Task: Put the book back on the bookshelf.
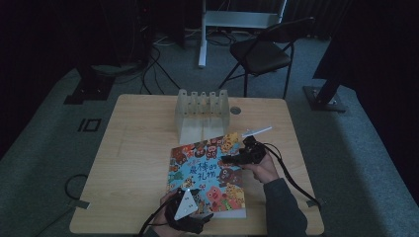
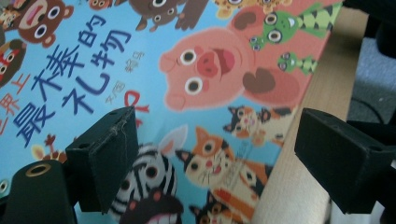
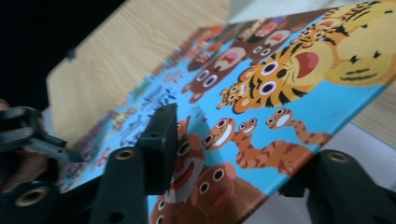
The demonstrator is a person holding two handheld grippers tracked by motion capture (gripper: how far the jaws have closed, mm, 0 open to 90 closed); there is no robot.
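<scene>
Wooden table (image 1: 133, 163): clear rack (image 1: 201, 116), contents unclear; book (image 1: 207, 170); left gripper (image 2: 210, 158) apart; right gripper (image 3: 238, 158) seemingly straddling book edge.

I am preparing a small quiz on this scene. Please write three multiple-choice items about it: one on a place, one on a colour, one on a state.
1. Where does the clear rack stand?
A. beyond the book, near the far edge of the table
B. on the chair
C. on the floor

2. Which colour is the background of the book cover?
A. black
B. light blue
C. white

3. How do the jaws of the left claw stand?
A. apart, above the book cover
B. shut on a cup
C. shut on a pen

Answers: 1 A, the high view shows the rack behind the book on the table. 2 B, blue shows between the cartoon animals. 3 A, the left gripper view shows a wide gap.
</scene>
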